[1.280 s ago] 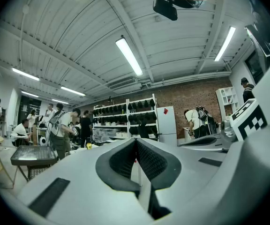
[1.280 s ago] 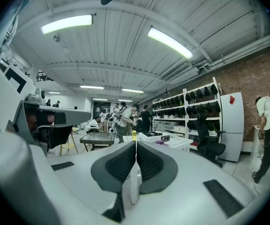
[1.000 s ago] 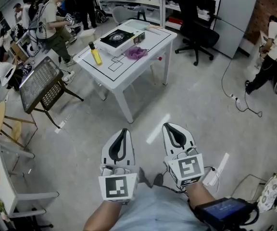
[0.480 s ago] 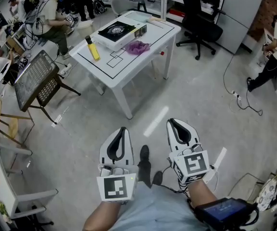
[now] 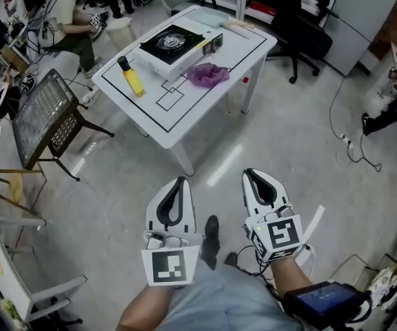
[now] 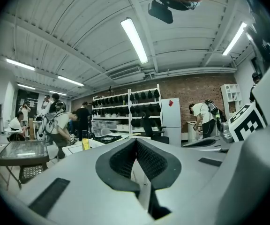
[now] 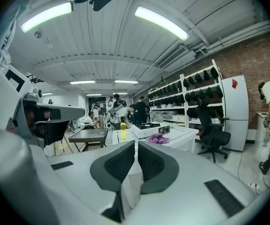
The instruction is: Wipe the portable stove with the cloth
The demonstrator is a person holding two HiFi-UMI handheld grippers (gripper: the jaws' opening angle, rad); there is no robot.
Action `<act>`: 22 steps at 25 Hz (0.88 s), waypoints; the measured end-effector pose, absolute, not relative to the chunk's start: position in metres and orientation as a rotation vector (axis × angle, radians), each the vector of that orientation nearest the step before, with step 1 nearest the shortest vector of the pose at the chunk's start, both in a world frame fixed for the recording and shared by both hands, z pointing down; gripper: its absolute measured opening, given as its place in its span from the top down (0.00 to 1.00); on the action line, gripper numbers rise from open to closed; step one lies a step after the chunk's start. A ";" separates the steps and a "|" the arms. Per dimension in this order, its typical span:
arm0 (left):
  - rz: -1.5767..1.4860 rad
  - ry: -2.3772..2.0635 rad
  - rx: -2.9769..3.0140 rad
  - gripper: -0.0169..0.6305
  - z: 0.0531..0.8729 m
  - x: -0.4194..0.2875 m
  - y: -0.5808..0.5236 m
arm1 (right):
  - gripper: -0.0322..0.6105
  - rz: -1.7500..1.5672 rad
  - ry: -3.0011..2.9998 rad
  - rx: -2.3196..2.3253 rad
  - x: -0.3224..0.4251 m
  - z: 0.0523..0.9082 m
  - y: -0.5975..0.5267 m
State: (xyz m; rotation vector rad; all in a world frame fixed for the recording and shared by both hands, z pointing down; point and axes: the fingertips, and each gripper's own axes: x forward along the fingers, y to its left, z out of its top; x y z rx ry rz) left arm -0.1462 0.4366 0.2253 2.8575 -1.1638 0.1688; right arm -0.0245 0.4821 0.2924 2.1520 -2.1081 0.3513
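Both grippers are held low in front of the person, above bare floor and well apart from the table (image 5: pixel 185 119).

1. Left gripper (image 5: pixel 178 182): in the left gripper view its jaws (image 6: pixel 136 142) are closed, the ribbed black pads meeting at the tip. Nothing is held between them.
2. Right gripper (image 5: pixel 249 174): in the right gripper view its jaws (image 7: pixel 136 145) are likewise closed pad to pad and empty.
3. Marker cubes: a black-and-white square marker is carried on the left cube (image 5: pixel 167 267) and on the right cube (image 5: pixel 281 234). Only coded patterns are printed there, not letters.

The portable stove (image 5: pixel 173 45) is located at the far end of the white table, with its black top and round burner facing up. The cloth (image 5: pixel 208 74), purple and crumpled, lies on the table top just beside the near side of the stove. A yellow bottle (image 5: pixel 133 80) with a dark cap is placed near the left edge of the table. Black outlines are marked on the table surface.

A red tag (image 7: pixel 234 83) is fixed to the refrigerator (image 5: pixel 364 16) door; its print is too small to be read. A device with a lit blue screen (image 5: pixel 326 300) is worn on the right wrist; its text cannot be read.
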 end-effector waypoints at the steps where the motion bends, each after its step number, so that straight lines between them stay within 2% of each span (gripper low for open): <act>1: 0.169 -1.165 2.856 0.95 0.226 -0.143 0.422 | 0.87 0.349 -2.110 2.150 -0.021 0.292 0.468; 9: 0.117 -1.127 2.895 0.95 0.214 -0.107 0.341 | 0.87 0.294 -2.108 2.150 0.006 0.275 0.387; 16: 0.066 -1.088 2.928 0.95 0.196 -0.085 0.312 | 0.87 0.201 -2.093 2.160 0.025 0.246 0.361; 22: 0.098 -1.062 2.929 0.95 0.210 -0.058 0.290 | 0.87 0.211 -2.078 2.167 0.052 0.257 0.338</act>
